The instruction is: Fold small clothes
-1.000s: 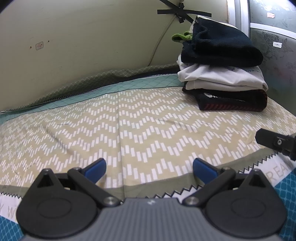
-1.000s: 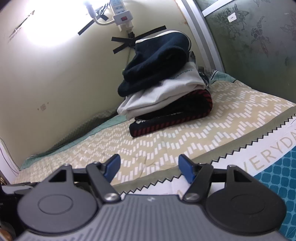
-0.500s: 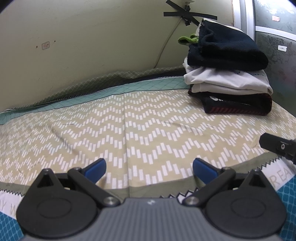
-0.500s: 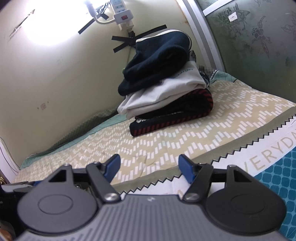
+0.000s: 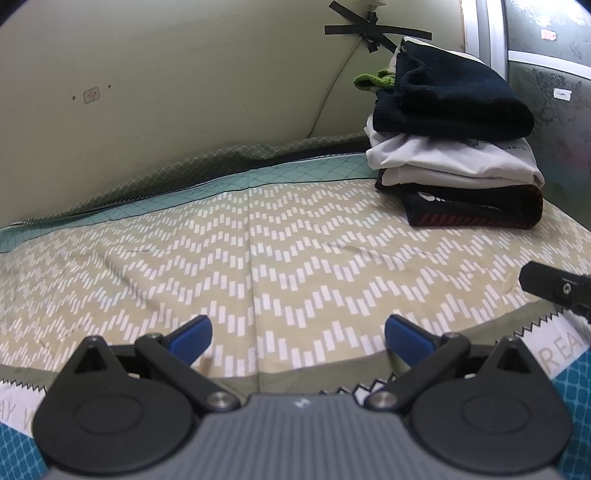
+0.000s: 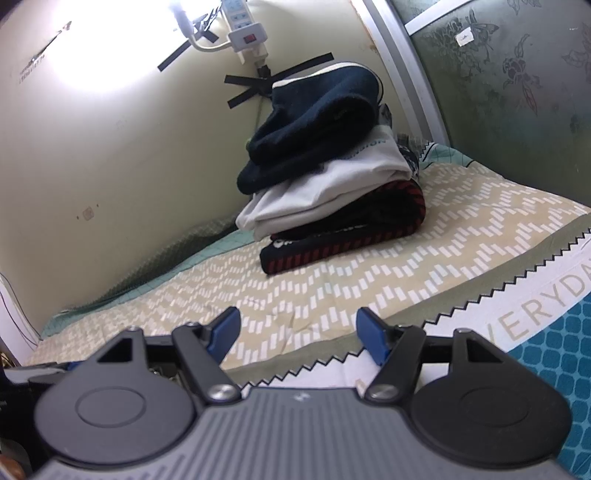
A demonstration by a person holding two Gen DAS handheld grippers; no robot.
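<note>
A stack of folded clothes (image 5: 454, 162) sits on the bed (image 5: 280, 258), at its far corner against the wall (image 5: 166, 92). The stack holds a black garment with red stripes (image 6: 343, 240) at the bottom, a white garment (image 6: 325, 188) on that, and a dark navy garment (image 6: 314, 122) on top. A bit of green cloth (image 5: 373, 79) pokes out behind the stack on the wall side.

The left gripper (image 5: 297, 334) hangs low over the zigzag bedsheet, well in front of the stack and to its left, jaws spread wide with nothing between them. The right gripper (image 6: 297, 332) is likewise spread and empty, in front of the stack with bare sheet between.

Above the stack, a white power strip (image 6: 245, 31) is fixed to the wall with black tape strips (image 6: 258, 79), and a cable (image 5: 332, 85) runs down the wall beside the stack. A patterned glass panel (image 6: 517, 81) stands to the right of the stack. Nothing lies between either gripper and the stack.
</note>
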